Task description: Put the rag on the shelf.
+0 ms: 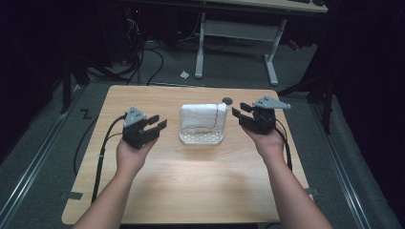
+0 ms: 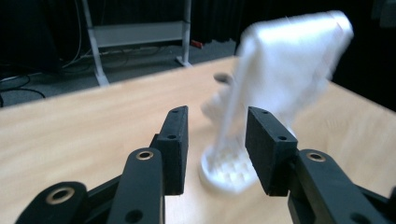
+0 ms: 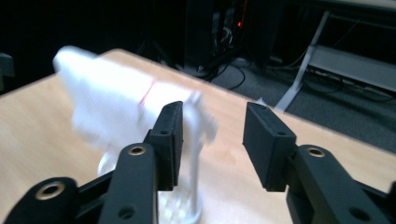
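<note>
High view: towel rack (image 1: 201, 125) between both grippers' parted fingers (image 1: 160, 125), untouched.

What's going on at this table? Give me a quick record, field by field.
Surface: wooden table
Middle thing: white towel draped over a white rack with a gridded base
Towel detail: thin red thread across it
Left gripper: open, nothing between its jaws, to the left of the towel, apart from it
Right gripper: open, nothing between its jaws, to the right of the towel, apart from it
Beyond the table: white desk frame, cables on the floor
</note>
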The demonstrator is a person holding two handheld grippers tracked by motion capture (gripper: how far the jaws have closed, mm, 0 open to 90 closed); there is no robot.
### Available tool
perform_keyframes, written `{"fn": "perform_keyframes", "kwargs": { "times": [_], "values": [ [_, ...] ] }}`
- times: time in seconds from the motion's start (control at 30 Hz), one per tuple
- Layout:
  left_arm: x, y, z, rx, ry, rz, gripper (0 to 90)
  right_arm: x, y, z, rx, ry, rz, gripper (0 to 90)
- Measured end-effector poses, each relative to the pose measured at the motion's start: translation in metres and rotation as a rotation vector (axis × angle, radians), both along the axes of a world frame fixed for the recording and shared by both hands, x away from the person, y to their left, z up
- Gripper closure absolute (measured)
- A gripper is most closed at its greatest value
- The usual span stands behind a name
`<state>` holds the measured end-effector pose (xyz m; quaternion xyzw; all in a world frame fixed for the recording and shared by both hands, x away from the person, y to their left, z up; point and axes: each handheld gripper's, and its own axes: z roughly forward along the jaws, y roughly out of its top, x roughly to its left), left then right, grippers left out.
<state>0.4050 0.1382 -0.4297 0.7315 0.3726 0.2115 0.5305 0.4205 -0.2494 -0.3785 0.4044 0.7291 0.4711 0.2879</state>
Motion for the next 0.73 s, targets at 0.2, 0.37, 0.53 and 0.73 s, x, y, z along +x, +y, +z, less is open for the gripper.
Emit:
{"fn": "perform_keyframes", "kwargs": {
  "times": [0.2,0.37,0.53,0.73],
  "values": [
    [-0.052,0.02,-0.04,0.013,0.065,-0.011,57.5,-0.045,0.005,-0.033,-0.057,0.019,0.02,53.1],
    [-0.086,0.027,-0.074,0.075,0.134,-0.016,55.9,-0.074,0.009,-0.067,-0.066,0.055,0.017,49.9],
    [-0.106,0.018,-0.088,0.056,0.193,-0.058,54.6,-0.101,0.008,-0.112,-0.066,0.088,-0.02,47.7],
    [-0.098,0.015,-0.096,0.096,0.204,-0.048,54.6,-0.102,0.0,-0.133,-0.11,0.13,-0.043,48.1]
  ]
}}
